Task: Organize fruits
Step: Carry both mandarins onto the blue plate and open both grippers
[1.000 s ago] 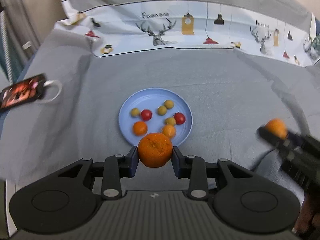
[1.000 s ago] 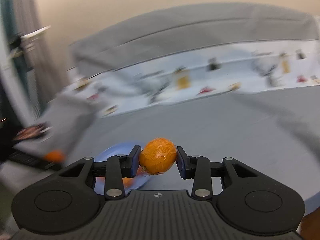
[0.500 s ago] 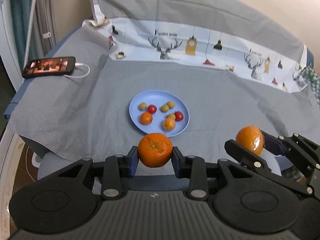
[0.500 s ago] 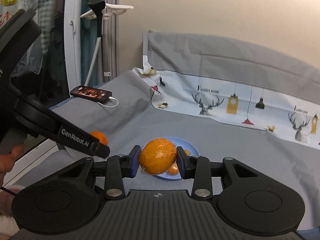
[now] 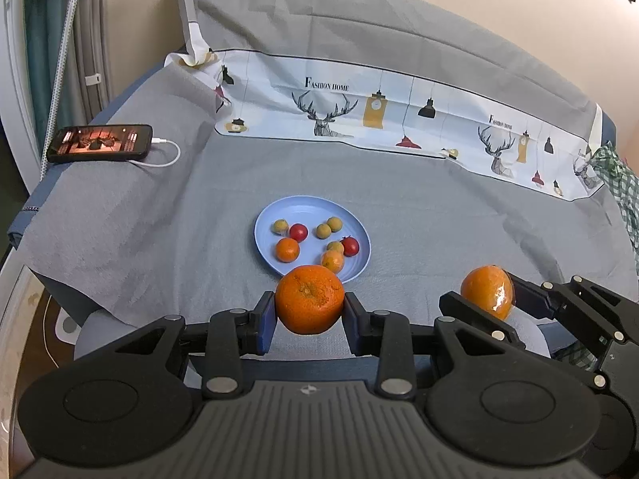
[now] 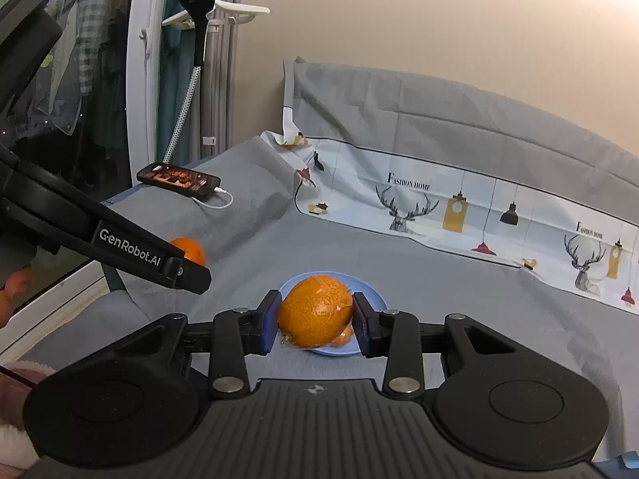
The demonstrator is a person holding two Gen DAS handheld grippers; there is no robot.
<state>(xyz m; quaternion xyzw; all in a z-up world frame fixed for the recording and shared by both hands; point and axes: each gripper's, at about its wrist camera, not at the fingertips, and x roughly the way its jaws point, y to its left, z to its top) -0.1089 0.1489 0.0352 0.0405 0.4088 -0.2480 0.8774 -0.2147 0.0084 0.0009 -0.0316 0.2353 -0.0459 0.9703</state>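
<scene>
Gripping one firm, light, roundish mandarin [image 5: 309,299] across its middle, the left gripper [image 5: 309,311] hung near the bed's front edge, the right gripper [image 6: 315,317] clamping another mandarin [image 6: 315,315] alike.

"Fashion Home" cloth [image 5: 359,111]; "GenRobot.AI" tongs [image 6: 191,275]

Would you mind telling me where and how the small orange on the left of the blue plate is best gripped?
Grip the small orange across its round middle, coming from above: it sits clear of the red fruit on the shallow blue plate.
</scene>
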